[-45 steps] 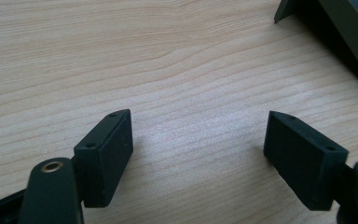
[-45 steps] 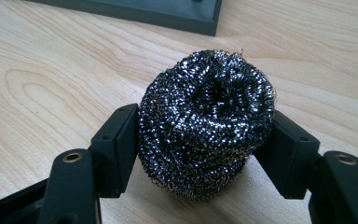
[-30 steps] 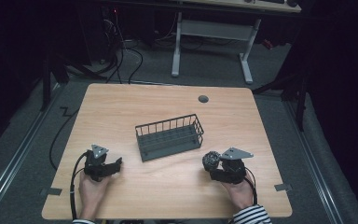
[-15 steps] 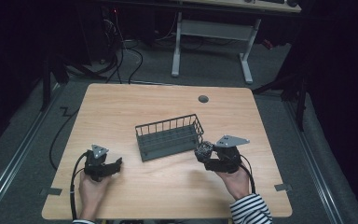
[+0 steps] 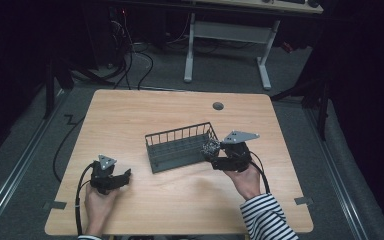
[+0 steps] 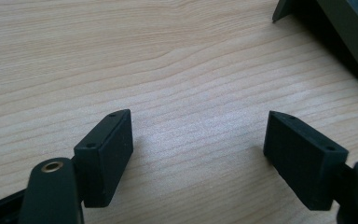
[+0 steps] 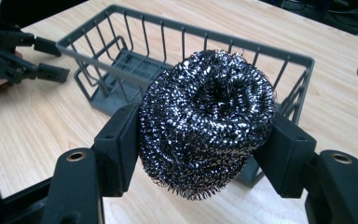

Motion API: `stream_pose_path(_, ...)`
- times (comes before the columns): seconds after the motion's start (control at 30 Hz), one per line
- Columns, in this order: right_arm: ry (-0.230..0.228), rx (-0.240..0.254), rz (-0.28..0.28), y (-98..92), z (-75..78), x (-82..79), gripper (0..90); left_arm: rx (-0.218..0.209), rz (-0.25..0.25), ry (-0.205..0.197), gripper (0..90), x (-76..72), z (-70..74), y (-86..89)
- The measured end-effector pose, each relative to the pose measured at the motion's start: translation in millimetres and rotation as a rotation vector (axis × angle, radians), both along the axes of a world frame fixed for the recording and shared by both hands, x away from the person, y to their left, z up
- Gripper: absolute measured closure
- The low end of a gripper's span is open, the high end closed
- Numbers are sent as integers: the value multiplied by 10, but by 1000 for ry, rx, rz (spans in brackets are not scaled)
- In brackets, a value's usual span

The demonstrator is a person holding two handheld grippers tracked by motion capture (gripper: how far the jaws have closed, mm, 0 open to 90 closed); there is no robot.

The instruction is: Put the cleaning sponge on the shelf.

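Note:
A round steel wool scourer (image 7: 207, 121) sits squeezed between the pads of my right gripper (image 7: 205, 144), which is shut on it. In the high view that gripper (image 5: 214, 153) holds the scourer (image 5: 211, 146) in the air at the right end of a dark wire basket (image 5: 177, 134), level with its rim. The basket (image 7: 182, 25) stands mid-table and has nothing in the part I can see. My left gripper (image 5: 125, 176) rests low at the table's front left, open, with bare wood between its jaws (image 6: 198, 144). It also appears far off in the right gripper view (image 7: 42, 58).
A grey cable grommet (image 5: 218, 106) is set into the wooden table (image 5: 130, 115) behind the basket. A white desk frame (image 5: 225, 45) and cables (image 5: 135, 55) lie on the floor beyond the far edge. A black cable (image 5: 65, 150) trails off the table's left side.
My right gripper has lifted and moved forward and left with the scourer, from the front right of the table to the basket's right end. The left gripper has stayed where it was.

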State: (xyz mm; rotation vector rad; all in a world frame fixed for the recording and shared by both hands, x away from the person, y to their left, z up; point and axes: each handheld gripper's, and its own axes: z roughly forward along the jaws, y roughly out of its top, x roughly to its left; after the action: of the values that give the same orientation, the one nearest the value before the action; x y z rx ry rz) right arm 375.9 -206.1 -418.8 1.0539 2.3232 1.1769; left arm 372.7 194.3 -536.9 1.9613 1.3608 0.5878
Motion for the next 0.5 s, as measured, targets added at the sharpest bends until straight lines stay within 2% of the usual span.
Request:
stream_pose_path(0.3,11,15,-6,58,109,227,365,0,0,0,244,0,0,0)
stream_pose_path(0.5,21,3,-19,115,125,364,363,0,0,0,244,0,0,0)
